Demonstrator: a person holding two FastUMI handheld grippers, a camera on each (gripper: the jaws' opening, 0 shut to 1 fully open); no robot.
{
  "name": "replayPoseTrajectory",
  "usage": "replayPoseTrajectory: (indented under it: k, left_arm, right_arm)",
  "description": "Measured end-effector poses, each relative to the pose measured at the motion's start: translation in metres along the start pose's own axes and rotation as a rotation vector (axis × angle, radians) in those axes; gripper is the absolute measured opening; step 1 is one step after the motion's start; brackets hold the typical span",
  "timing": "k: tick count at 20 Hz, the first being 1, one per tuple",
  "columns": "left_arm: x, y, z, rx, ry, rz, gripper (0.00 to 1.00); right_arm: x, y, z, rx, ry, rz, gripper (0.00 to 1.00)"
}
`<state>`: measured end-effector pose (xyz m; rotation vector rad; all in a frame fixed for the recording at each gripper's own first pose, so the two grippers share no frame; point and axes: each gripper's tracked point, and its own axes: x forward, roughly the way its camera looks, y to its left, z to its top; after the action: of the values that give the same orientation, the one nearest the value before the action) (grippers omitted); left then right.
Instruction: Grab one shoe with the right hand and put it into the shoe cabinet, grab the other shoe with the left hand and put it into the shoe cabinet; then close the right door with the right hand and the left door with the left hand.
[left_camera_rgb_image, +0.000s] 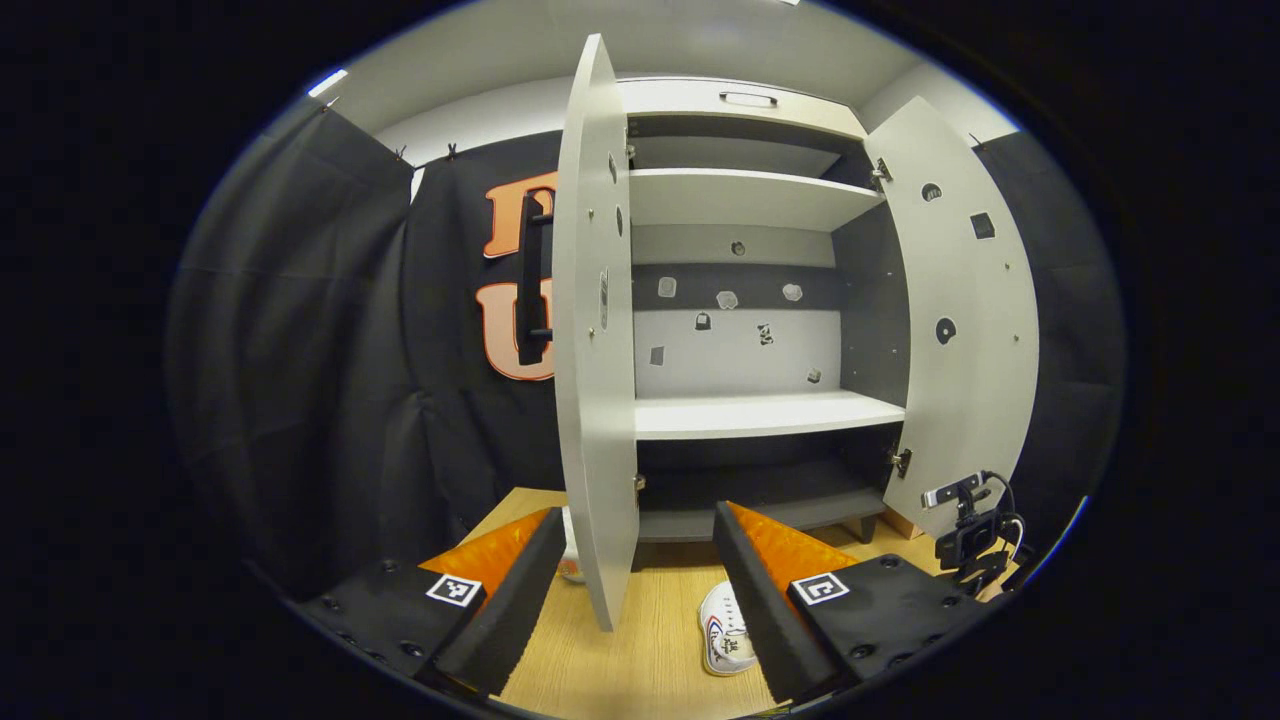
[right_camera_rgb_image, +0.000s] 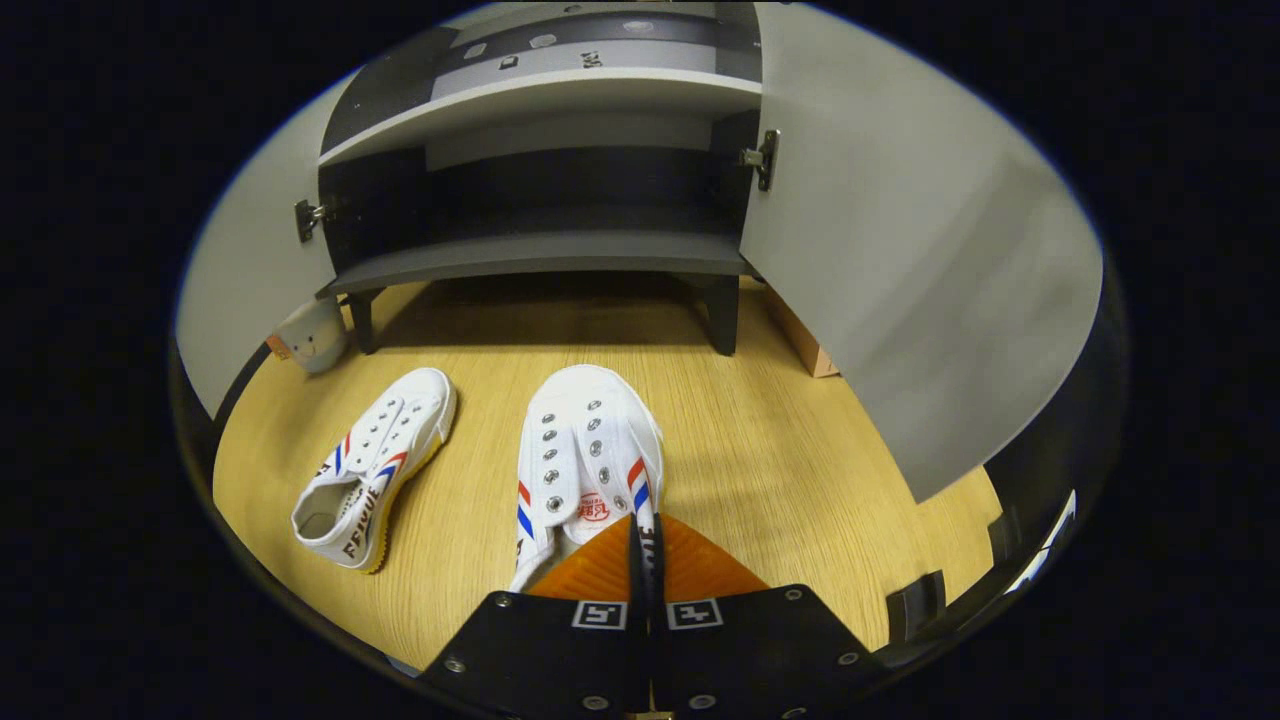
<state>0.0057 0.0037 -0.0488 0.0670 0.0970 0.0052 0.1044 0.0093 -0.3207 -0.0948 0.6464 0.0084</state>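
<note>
Two white canvas shoes with red and blue stripes lie on the wooden board in front of the shoe cabinet (right_camera_rgb_image: 540, 255). In the right gripper view, my right gripper (right_camera_rgb_image: 641, 528) is shut on the rear side wall of the nearer shoe (right_camera_rgb_image: 585, 440), whose toe points at the cabinet. The other shoe (right_camera_rgb_image: 375, 465) lies to its left, tilted onto its side. In the left gripper view, my left gripper (left_camera_rgb_image: 640, 515) is open and holds nothing, facing the cabinet (left_camera_rgb_image: 760, 415). One shoe (left_camera_rgb_image: 722, 632) peeks out beside its right finger. Both doors stand open.
The left door (left_camera_rgb_image: 595, 330) juts edge-on toward me between my left fingers; the right door (left_camera_rgb_image: 965, 320) swings out wide. A small white plush toy (right_camera_rgb_image: 310, 335) sits by the cabinet's left leg. A black device with cables (left_camera_rgb_image: 968, 535) stands at the right.
</note>
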Motion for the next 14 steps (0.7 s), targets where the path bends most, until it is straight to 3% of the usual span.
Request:
replayPoseTrajectory:
  k: [5,14]
  left_arm:
    - [0.001,-0.004,-0.01,-0.012,0.018,-0.005,0.97]
    - [0.011,-0.015,-0.019,-0.018,0.024,-0.019,0.97]
  right_arm:
    - [-0.037,0.028,0.054,0.043,-0.082,0.058,0.0]
    - [-0.093,0.056,0.201,0.096,-0.274,0.143,0.0]
